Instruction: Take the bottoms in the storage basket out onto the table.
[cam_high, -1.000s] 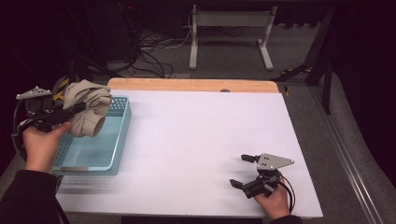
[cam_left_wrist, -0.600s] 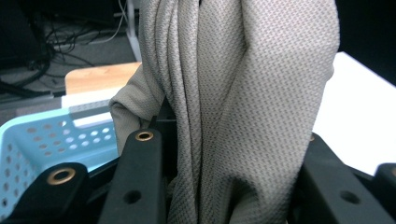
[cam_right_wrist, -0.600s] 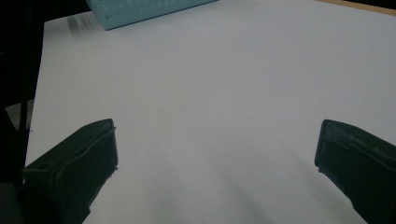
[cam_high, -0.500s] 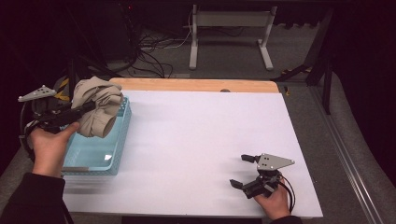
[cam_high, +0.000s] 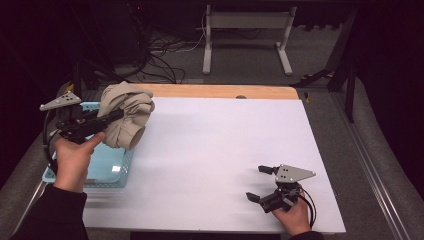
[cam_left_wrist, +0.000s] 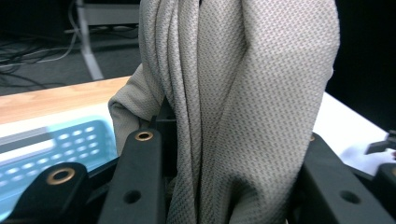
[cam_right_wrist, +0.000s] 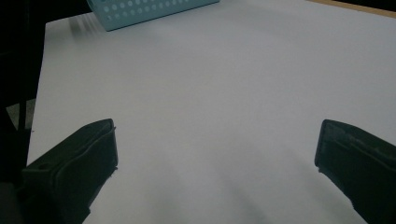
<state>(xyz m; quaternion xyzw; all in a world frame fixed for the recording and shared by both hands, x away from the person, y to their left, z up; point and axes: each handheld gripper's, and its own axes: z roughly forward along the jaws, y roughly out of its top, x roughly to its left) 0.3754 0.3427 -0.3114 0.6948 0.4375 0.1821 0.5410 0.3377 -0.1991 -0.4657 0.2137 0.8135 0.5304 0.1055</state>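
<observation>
- A bunched beige cloth (cam_high: 127, 120) is clamped between the jaws of the left gripper (cam_high: 107, 121) and is held in the air above the right edge of the basket (cam_high: 107, 170), partly over the white table (cam_high: 225, 150).
- In the left gripper view, the cloth (cam_left_wrist: 233, 116) is seen as a fine, dotted knit weave, gathered into long vertical folds that are pressed between the two black jaws.
- The basket is made of pale turquoise plastic, rectangular, with rows of small rounded holes in its wall (cam_left_wrist: 70, 140).
- The table is covered by a smooth, matt white sheet; a strip of light wood (cam_high: 220, 91) is left bare along its far edge.
- The right gripper (cam_high: 261, 183) is rested low on the white surface near the front right corner, well apart from the cloth; its blunt black jaws are spread wide, with nothing between them.
- A flat grey three-cornered plate (cam_high: 292, 173) is carried on top of that gripper.
</observation>
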